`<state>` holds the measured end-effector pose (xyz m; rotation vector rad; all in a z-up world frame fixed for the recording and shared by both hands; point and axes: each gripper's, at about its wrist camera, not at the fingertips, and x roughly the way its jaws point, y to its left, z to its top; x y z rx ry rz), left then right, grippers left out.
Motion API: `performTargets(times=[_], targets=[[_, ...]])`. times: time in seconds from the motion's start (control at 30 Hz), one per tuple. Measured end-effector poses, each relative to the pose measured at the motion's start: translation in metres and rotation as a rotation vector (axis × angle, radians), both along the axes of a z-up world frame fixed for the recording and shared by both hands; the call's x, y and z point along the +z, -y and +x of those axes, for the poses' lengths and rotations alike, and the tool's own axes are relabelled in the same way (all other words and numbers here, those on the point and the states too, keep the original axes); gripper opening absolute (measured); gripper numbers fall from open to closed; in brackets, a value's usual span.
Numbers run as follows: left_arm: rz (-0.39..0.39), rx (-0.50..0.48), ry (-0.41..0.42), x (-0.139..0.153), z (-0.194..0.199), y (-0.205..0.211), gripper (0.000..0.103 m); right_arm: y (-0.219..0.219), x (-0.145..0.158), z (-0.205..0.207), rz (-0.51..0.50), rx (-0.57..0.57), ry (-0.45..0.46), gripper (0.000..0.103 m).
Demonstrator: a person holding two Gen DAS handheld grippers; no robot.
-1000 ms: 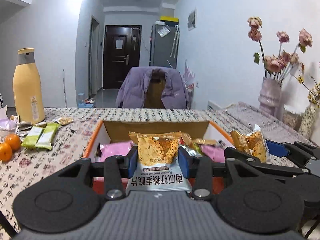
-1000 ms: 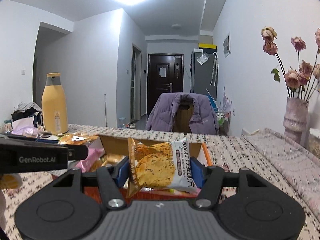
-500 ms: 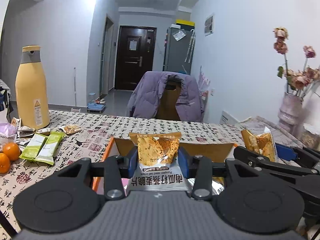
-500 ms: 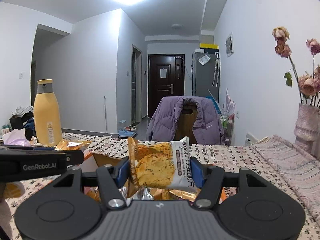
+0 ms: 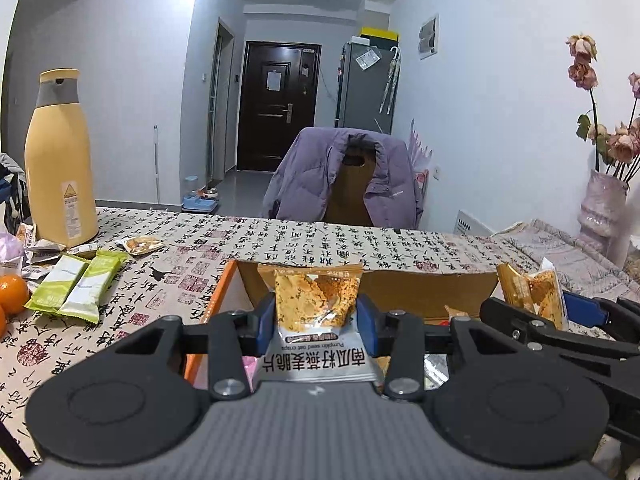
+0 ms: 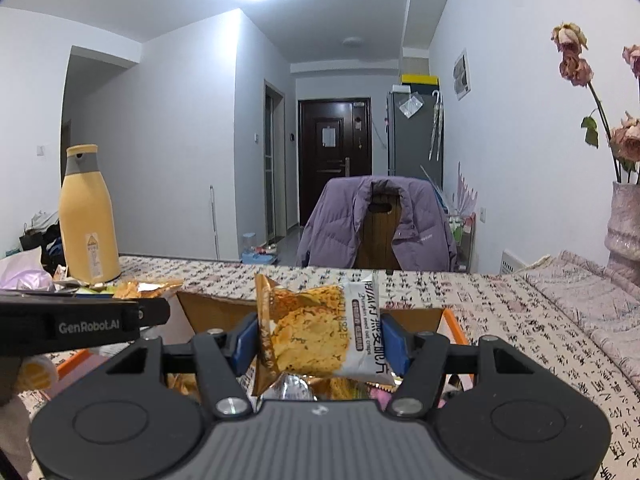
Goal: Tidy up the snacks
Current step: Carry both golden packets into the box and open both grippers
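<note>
My left gripper [image 5: 316, 324] is shut on an orange and white oat crisp packet [image 5: 316, 308], held over the near side of an open cardboard box [image 5: 400, 288] with orange edges. My right gripper [image 6: 320, 340] is shut on a second oat crisp packet [image 6: 320, 332], held sideways above the same box [image 6: 216, 308]. Several packets lie inside the box [image 6: 340, 388]. The right gripper and its packet [image 5: 536, 292] show at the right in the left wrist view. The left gripper's arm [image 6: 80, 324] shows at the left in the right wrist view.
Two green snack bars [image 5: 80, 284], a small orange packet [image 5: 140, 244], oranges [image 5: 12, 292] and a tall yellow bottle [image 5: 60, 160] are on the patterned tablecloth at left. A chair with a purple jacket [image 5: 344, 176] stands behind the table. A vase of dried flowers [image 5: 600, 200] is at right.
Both grippers have risen and tilted up with their packets still held. The box now sits lower in both views and less of its inside shows.
</note>
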<state>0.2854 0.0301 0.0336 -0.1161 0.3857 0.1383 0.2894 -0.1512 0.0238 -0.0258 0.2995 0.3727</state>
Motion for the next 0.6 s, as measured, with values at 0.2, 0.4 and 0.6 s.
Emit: performTargets(times=[0.2, 0.4, 0.6], targets=[[-0.038, 0.042, 0.03, 0.0, -0.008, -0.01, 0.092, 0.007, -0.003, 0.002, 0.034, -0.013, -0.023, 0.098], [-0.044, 0.058, 0.085, 0.004, -0.016, -0.013, 0.103, 0.018, -0.003, 0.004, 0.09, -0.018, -0.02, 0.103], [-0.041, 0.067, 0.1, 0.006, -0.015, -0.012, 0.103, 0.018, -0.002, 0.002, 0.078, -0.041, 0.004, 0.103]])
